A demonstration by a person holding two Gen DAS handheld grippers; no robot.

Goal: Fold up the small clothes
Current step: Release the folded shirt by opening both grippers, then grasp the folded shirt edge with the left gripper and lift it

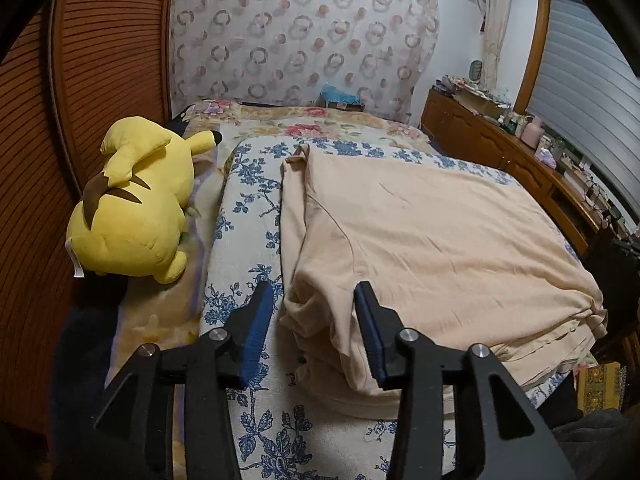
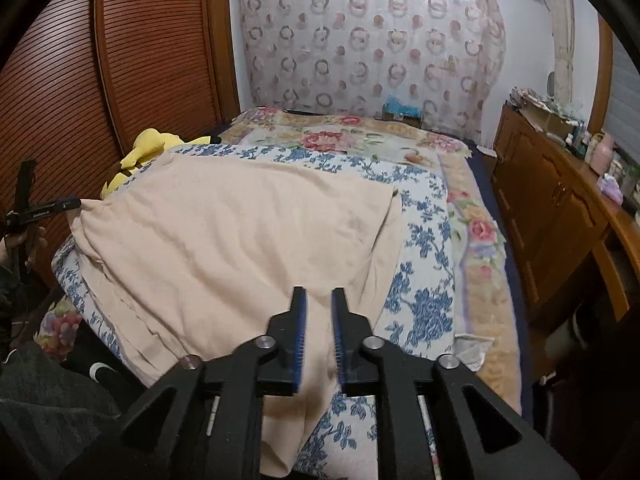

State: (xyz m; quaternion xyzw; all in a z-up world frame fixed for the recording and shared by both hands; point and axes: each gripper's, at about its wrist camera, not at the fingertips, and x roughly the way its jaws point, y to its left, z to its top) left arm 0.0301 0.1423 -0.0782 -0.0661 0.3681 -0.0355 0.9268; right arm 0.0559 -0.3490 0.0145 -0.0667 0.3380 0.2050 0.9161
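Both grippers tilt downward over a bed. The left gripper has its jaws well apart, straddling the near left corner of the beige garment; the pads press on nothing. The right gripper has its jaws slightly apart above the garment's near right edge, cloth lying below the gap, not pinched. The garment lies spread flat on a blue-flowered quilt. In the right view a hand holds the left gripper at the garment's far left corner. A yellow plush lies beside the quilt.
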